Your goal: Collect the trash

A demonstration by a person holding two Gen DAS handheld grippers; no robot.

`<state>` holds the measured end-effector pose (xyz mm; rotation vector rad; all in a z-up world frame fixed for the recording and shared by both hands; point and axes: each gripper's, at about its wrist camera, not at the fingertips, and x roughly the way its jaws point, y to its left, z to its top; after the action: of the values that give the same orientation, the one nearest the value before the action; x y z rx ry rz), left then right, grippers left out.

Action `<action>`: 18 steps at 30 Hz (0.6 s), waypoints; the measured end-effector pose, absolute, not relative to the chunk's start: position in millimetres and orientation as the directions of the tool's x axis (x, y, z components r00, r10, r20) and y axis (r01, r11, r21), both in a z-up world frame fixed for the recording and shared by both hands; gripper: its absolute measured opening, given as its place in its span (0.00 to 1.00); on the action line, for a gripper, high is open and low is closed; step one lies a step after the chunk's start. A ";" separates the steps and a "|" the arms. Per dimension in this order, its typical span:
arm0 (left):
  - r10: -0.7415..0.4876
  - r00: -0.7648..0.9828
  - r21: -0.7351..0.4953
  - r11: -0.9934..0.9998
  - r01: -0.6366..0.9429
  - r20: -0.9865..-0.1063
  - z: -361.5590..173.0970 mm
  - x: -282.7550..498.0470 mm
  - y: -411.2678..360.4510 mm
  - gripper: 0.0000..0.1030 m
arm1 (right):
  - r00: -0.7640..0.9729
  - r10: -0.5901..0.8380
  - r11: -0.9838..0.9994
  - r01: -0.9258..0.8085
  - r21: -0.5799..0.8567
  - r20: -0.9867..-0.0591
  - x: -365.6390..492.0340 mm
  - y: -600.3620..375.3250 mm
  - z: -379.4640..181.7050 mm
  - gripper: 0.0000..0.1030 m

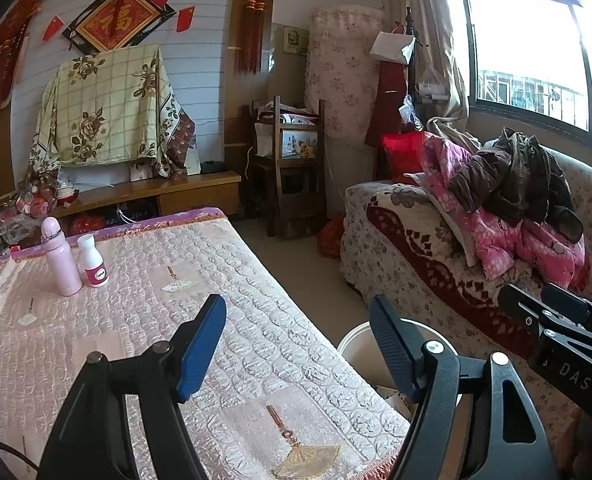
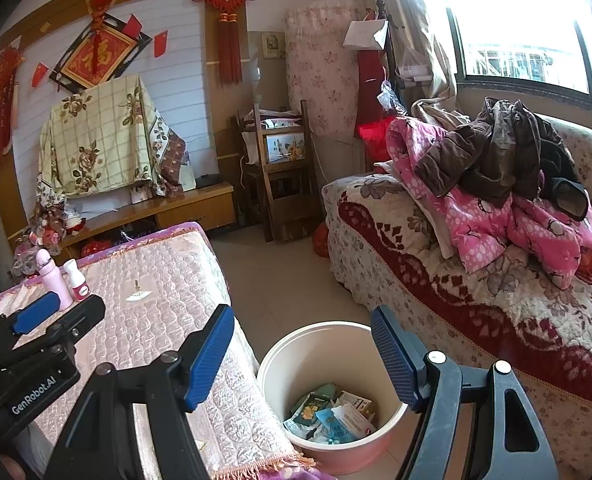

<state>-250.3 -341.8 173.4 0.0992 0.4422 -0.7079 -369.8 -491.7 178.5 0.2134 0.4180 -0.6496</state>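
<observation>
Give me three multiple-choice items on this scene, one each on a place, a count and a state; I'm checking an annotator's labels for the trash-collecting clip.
1. Where does the round pale pink plastic bin stand?
A. On the floor between the quilted pink table cover and the floral sofa
B. On the sofa
C. On the wooden cabinet

2. How many bottles stand at the far end of the table cover?
A. One
B. Two
C. Four

3. What state is the right tool in?
A. Shut on a wrapper
B. Shut on nothing
C. Open and empty

Answers: 1 A, the bin sits on the floor beside the table edge; 2 B, a tall pink bottle and a small white bottle with a pink label; 3 C, the jaws stand apart with only the bin and floor between them.
</observation>
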 end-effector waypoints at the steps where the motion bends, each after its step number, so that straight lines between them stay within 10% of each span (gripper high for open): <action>1: -0.607 0.671 -0.059 0.759 0.648 -0.426 172.9 -250.6 -342.0 0.72 | 0.717 -0.539 0.779 0.624 0.063 -0.441 -369.7 -491.8 178.5 0.72; 18: -0.610 0.664 -0.052 0.752 0.657 -0.432 169.6 -253.0 -344.3 0.72 | 0.712 -0.538 0.776 0.628 0.066 -0.451 -369.6 -495.3 173.7 0.72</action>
<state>-253.0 -344.3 169.6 0.1122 0.4464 -0.7176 -369.6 -495.3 173.7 0.2215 0.4275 -0.6521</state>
